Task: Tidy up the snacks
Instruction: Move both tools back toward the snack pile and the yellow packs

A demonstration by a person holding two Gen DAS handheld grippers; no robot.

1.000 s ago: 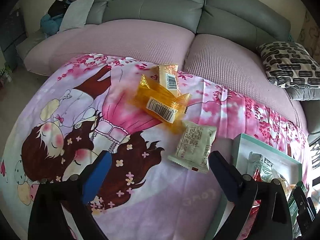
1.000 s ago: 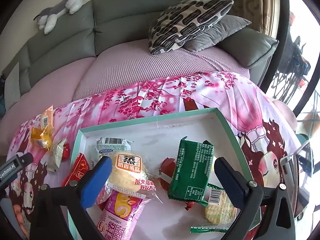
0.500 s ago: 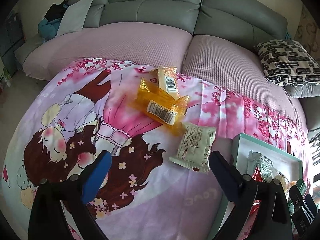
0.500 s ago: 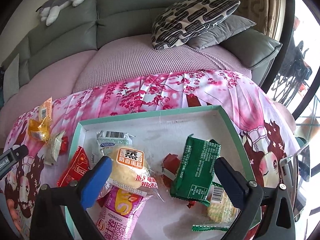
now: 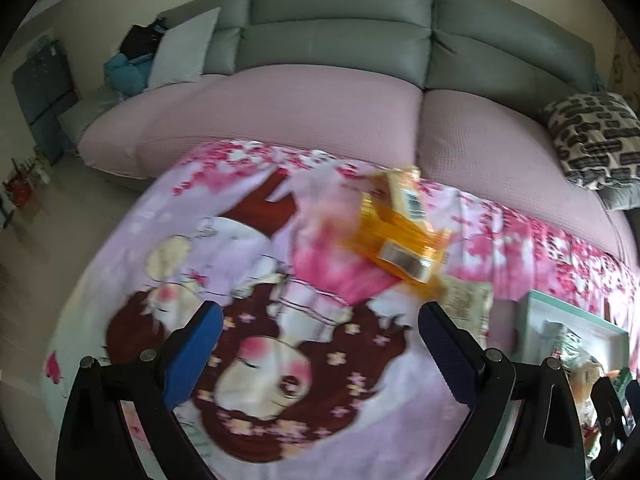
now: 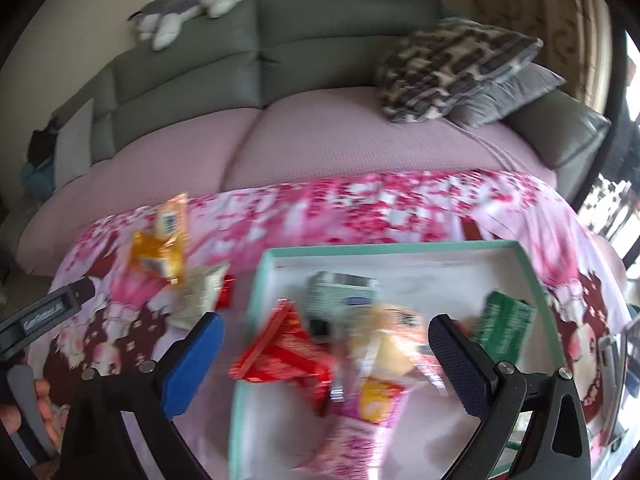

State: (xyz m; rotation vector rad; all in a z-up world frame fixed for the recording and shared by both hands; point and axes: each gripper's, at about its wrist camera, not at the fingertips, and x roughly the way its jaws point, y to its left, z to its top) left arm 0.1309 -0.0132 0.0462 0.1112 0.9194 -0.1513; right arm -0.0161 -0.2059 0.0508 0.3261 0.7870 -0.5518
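Both views are motion-blurred. My left gripper [image 5: 320,344] is open and empty above the cartoon-print cloth [image 5: 248,360]. Beyond it lie an orange snack packet [image 5: 400,244], a second yellow packet [image 5: 408,192] behind it and a pale packet [image 5: 468,304] to the right. My right gripper [image 6: 326,354] is open and empty over the teal-rimmed box [image 6: 256,292], which holds a red packet [image 6: 284,352], a bun in clear wrap [image 6: 388,348], a green packet [image 6: 504,328] and a pale green-white packet [image 6: 340,292]. The box rim also shows in the left wrist view [image 5: 576,312].
A grey sofa with a pink seat cover [image 5: 320,112] runs behind the cloth. A patterned cushion [image 6: 448,64] lies at its right end, and a plush toy [image 6: 184,4] on its back. The left gripper's body [image 6: 44,312] shows at the right view's left edge.
Both grippers have swung leftwards and tilted up, so the scene has shifted in both views. The snacks lie where they were. Both grippers stay open.
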